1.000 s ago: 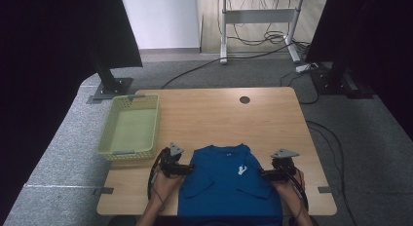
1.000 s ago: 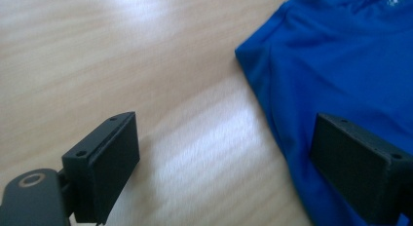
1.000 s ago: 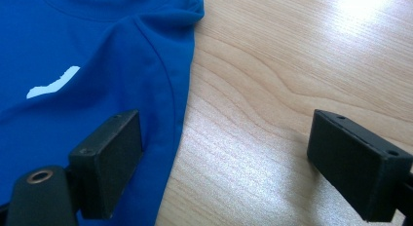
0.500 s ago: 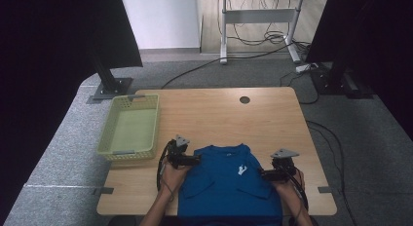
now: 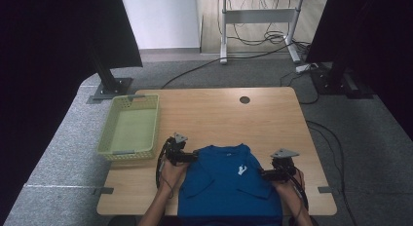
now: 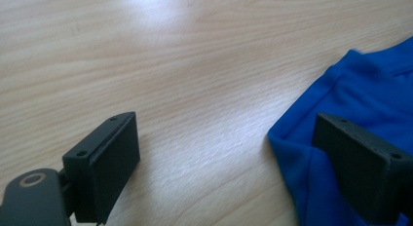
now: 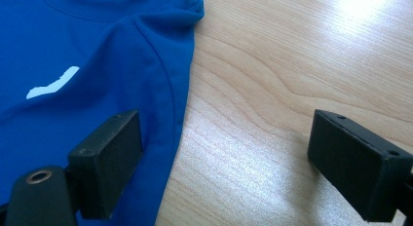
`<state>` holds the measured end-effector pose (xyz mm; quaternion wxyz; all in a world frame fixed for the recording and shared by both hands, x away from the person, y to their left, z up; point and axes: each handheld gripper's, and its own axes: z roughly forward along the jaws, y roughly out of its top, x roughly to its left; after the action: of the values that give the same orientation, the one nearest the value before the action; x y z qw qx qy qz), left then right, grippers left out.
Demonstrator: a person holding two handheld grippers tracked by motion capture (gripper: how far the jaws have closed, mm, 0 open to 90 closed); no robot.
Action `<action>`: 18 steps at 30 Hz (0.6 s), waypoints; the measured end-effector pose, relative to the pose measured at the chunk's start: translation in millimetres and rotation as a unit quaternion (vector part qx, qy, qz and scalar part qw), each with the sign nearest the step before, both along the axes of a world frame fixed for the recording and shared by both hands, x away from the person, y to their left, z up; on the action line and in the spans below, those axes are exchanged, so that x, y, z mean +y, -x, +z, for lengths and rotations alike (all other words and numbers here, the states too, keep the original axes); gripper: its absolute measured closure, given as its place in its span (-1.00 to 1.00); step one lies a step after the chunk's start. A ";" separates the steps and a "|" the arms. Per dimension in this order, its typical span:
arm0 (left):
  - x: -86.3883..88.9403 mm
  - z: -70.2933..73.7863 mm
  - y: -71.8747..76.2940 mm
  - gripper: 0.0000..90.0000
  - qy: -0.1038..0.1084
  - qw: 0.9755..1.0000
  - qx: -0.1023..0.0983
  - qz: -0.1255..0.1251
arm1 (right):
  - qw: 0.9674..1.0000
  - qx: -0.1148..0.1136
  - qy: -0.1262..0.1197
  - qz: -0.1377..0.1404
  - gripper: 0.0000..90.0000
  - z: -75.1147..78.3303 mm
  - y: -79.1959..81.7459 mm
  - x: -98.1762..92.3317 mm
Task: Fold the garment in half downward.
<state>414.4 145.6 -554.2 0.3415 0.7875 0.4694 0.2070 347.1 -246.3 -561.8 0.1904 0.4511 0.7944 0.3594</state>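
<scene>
A blue T-shirt (image 5: 229, 182) with a small white mark (image 5: 242, 169) lies flat at the table's near edge, collar away from the person. My left gripper (image 5: 193, 157) is at its left shoulder, pointing right. In the left gripper view it (image 6: 234, 160) is open, one jaw over the shirt's edge (image 6: 370, 89) and the other over bare wood. My right gripper (image 5: 263, 175) is at the shirt's right side, pointing left. It (image 7: 229, 155) is open too, straddling the shirt's side edge (image 7: 97, 46), with nothing pinched.
A light green basket (image 5: 127, 155) stands at the table's left edge, close to the left hand. The wooden table (image 5: 219, 119) has a round cable hole (image 5: 244, 100) near its far edge. Black stands and cables are on the floor beyond.
The left gripper has slid right and slightly forward, up to the shirt's left shoulder. The right gripper and the shirt have stayed put.
</scene>
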 end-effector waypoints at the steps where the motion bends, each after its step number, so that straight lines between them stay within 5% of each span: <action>1: 3.8 -1.0 1.5 -0.76 -0.003 1.000 -0.004 -0.003 | 1.000 0.000 0.000 0.000 -0.73 0.0 -0.1 -0.1; 11: 4.3 -1.1 1.7 -0.76 -0.004 1.000 -0.004 -0.006 | 1.000 -0.001 0.013 0.003 -0.76 3.2 -2.9 4.3; 18: 4.4 -1.1 1.6 -0.76 -0.004 1.000 -0.004 -0.006 | 0.999 -0.020 -0.009 0.040 -0.77 16.6 -22.5 37.7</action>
<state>412.8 150.0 -555.3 0.3419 0.7909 0.4621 0.2099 369.5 -208.7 -545.2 0.1875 0.4137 0.8046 0.3825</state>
